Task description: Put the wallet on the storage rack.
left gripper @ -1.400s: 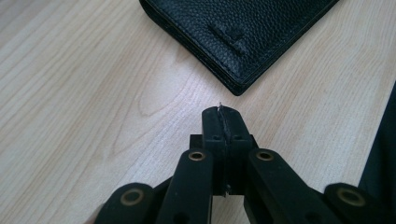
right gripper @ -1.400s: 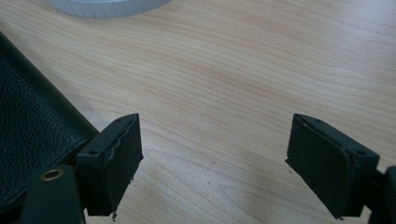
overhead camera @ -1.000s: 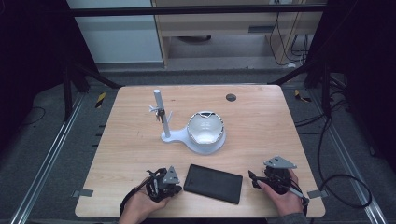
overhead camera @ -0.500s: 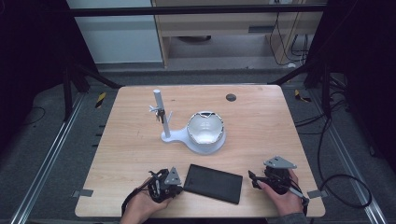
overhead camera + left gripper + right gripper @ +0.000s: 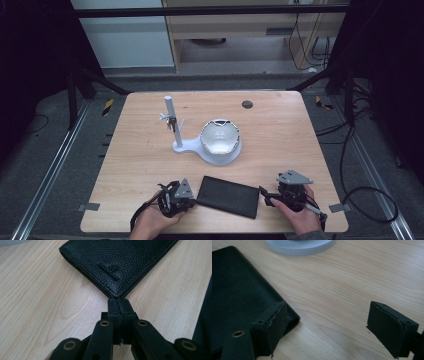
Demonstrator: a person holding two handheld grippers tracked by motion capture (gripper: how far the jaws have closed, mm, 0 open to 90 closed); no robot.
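1. Left gripper (image 5: 186,199) lies low at the near edge of the table (image 5: 140,150), its jaws pressed together with no gap. In the left gripper view their tips (image 5: 119,305) meet right at a corner of the wallet (image 5: 117,262); nothing is clamped between them as far as can be seen.
2. Right gripper (image 5: 266,196) sits at the wallet's other end with its jaws wide apart and nothing between the pads. In the right gripper view one pad (image 5: 274,325) stands over the wallet's near corner and the other pad (image 5: 390,327) stands over bare wood.
3. Wallet (image 5: 228,196) is black, grained leather, closed and lying flat on the table near the front edge, between the two grippers, slightly askew to the table edge.
4. Hands (image 5: 150,222) hold both grippers from the bottom of the high view.
5. Farther back, near the table's middle, stands a white stand (image 5: 172,122) with a post and small pegs, joined to a round white bowl (image 5: 220,140).
6. Near the far edge, a small dark disc (image 5: 247,104) lies on the wood, well apart from everything else.
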